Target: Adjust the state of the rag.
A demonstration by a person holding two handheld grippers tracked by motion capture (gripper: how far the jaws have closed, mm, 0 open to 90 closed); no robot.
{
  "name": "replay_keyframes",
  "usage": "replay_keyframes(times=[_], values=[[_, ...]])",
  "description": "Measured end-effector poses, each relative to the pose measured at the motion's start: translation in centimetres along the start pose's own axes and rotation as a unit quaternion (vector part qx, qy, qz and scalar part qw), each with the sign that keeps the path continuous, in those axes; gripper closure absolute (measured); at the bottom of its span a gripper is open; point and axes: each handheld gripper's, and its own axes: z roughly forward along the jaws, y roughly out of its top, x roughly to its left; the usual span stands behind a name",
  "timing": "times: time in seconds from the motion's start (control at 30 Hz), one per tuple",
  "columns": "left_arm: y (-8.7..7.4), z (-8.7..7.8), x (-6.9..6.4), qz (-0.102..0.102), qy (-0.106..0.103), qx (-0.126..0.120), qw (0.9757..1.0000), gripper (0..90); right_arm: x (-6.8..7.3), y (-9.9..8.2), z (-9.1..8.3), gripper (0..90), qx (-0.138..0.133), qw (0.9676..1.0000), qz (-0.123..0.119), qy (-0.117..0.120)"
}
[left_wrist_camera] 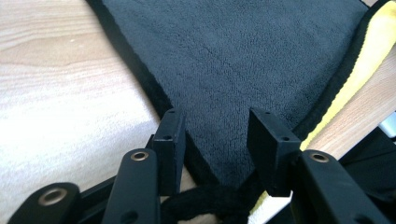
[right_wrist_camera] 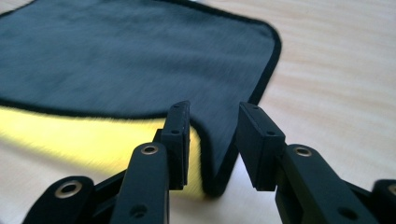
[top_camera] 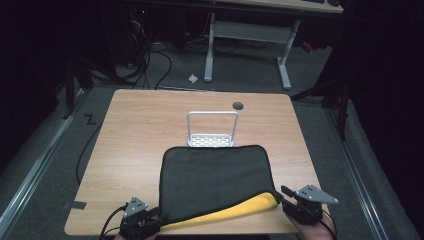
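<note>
Wooden table — a folded cloth is spread toward 6 o'clock; its corners sit between released left gripper at 7 and right gripper at 5.

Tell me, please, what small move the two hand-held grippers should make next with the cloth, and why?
Probably close both on the near corners. The dark cloth lies folded, its yellow underside showing along the near edge. The left hand-held gripper straddles the near left corner and the right hand-held gripper straddles the folded near right corner, jaws apart, pads not pressing. Gripping would allow another fold toward the metal rack.
</note>
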Motion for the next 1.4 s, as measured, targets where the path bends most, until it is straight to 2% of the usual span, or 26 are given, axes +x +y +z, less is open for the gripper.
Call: replay_keyframes(times=[0.13, 0.2, 0.27, 0.33, 0.4, 0.47, 0.57, 0.67, 0.77, 0.87, 1.0, 1.1, 1.2, 1.27, 1.33, 1.4], values=[[-0.1, 0.0, -0.1, -0.004, 0.000, -0.001, 1.0000, 56.3, -1.0, 1.0, 3.3, 69.8, 0.034, 0.9994, -0.003, -0.009], [-0.1, 0.0, -0.2, 0.000, 0.001, 0.000, 1.0000, 56.0, -1.3, 0.8, 5.0, 71.0, 0.062, 0.9980, -0.001, -0.009], [-0.3, -0.1, -0.3, 0.000, 0.000, -0.001, 1.0000, 55.4, -1.1, 0.3, 5.8, 71.3, 0.079, 0.9969, 0.001, -0.003], [-0.6, -0.3, -0.4, -0.002, -0.002, 0.002, 1.0000, 55.2, -0.6, -0.3, 5.2, 71.3, 0.078, 0.9969, -0.005, 0.008], [-0.8, -0.6, -0.5, -0.002, -0.002, 0.001, 1.0000, 54.6, 0.0, -1.1, 3.8, 70.8, 0.074, 0.9971, -0.007, 0.012], [-0.9, -0.7, -0.7, -0.002, -0.003, -0.001, 1.0000, 54.5, 0.5, -1.9, 2.0, 70.4, 0.062, 0.9980, -0.008, 0.011], [-0.6, -0.8, -0.9, 0.004, -0.005, -0.006, 1.0000, 54.1, 0.9, -3.1, 0.2, 69.6, 0.058, 0.9982, -0.008, 0.007], [-0.3, -0.8, -1.1, 0.011, -0.003, -0.012, 0.9999, 53.7, 1.0, -3.4, -0.4, 68.6, 0.054, 0.9985, -0.011, 0.003], [0.3, -0.5, -0.8, 0.018, 0.000, -0.014, 0.9997, 53.7, 0.9, -2.8, 0.0, 66.0, 0.050, 0.9986, -0.013, 0.001], [1.4, 0.0, 0.0, 0.027, 0.008, -0.018, 0.9994, 53.7, 0.8, -1.9, 1.3, 64.1, 0.054, 0.9984, -0.017, 0.005], [3.3, 1.2, 1.3, 0.039, 0.021, -0.010, 0.9990, 54.4, 1.1, -0.3, 3.4, 60.8, 0.057, 0.9979, -0.030, 0.005], [5.3, 2.1, 2.2, 0.049, 0.025, -0.019, 0.9983, 56.6, 1.3, 1.3, 5.6, 59.6, 0.063, 0.9970, -0.044, 0.007], [7.0, 3.7, 2.8, 0.065, 0.028, -0.017, 0.9973, 60.1, 2.0, 3.0, 8.0, 62.2, 0.071, 0.9959, -0.056, 0.012], [7.8, 5.1, 2.9, 0.068, 0.028, -0.006, 0.9973, 64.3, 2.6, 3.9, 9.4, 65.2, 0.080, 0.9947, -0.062, 0.013], [8.2, 6.4, 2.9, 0.084, 0.042, 0.010, 0.9955, 68.9, 3.1, 4.3, 10.6, 68.9, 0.086, 0.9943, -0.061, 0.014], [8.2, 7.4, 2.8, 0.092, 0.050, 0.020, 0.9943, 71.6, 3.3, 4.5, 11.3, 72.1, 0.100, 0.9928, -0.065, 0.015]])
